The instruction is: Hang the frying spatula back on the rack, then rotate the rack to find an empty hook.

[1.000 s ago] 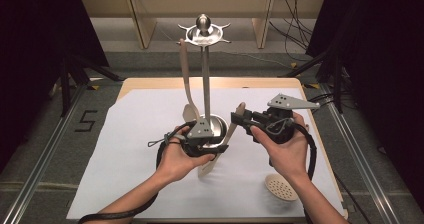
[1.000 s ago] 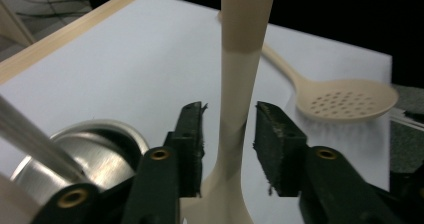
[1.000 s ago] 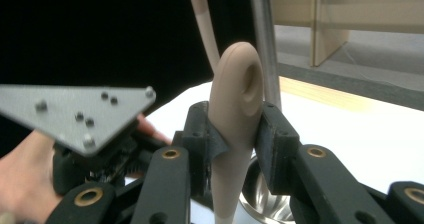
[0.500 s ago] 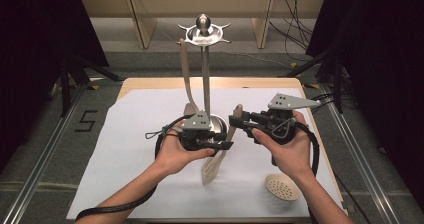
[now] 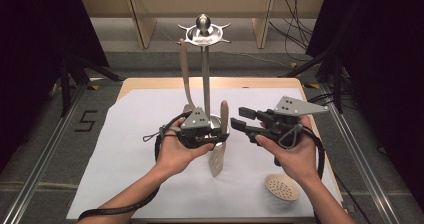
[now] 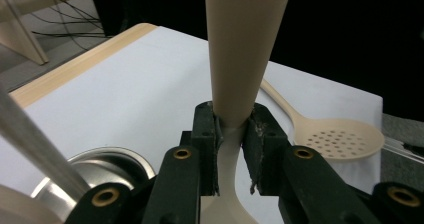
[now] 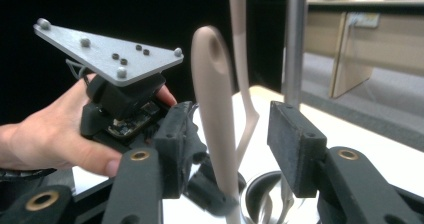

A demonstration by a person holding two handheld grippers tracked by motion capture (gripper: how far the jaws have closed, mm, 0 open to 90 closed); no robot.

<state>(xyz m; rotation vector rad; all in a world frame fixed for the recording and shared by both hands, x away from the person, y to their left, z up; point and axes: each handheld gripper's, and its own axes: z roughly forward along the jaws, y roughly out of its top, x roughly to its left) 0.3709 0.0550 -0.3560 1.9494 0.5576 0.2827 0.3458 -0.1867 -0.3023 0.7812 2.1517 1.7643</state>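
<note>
1. I've got my left hand-held gripper (image 5: pixel 220 138) clamped on a beige slotted spatula (image 5: pixel 218 156), and it's up off the tabletop (image 5: pixel 125 149), handle pointing up, blade hanging down toward me.
2. In the left gripper view the two black jaws pinch the spatula (image 6: pixel 235 109) right at its narrow neck, the wider handle flaring out above them.
3. My right hand-held gripper (image 5: pixel 240 120) is spread wide and holds nothing, its jaws pointing left at the spatula's handle, just beside it.
4. From the right gripper view, the handle (image 7: pixel 215 114) with its hanging hole stands between the two parted jaws; I cannot tell whether either pad touches it.
5. That same view catches my left hand (image 7: pixel 50 134) wrapped around the other gripper, grey three-cornered plate (image 7: pixel 107 51) on top.
6. Behind the grippers stands the metal utensil stand (image 5: pixel 204 34), its round base on the white sheet, with another beige utensil (image 5: pixel 185 74) hanging from its top ring.
7. A beige skimmer spoon (image 5: pixel 281 186) with a perforated bowl lies flat on the sheet near the front right, well apart from the spatula.
8. The left gripper view shows that skimmer (image 6: pixel 337 136) lying beyond the jaws.
</note>
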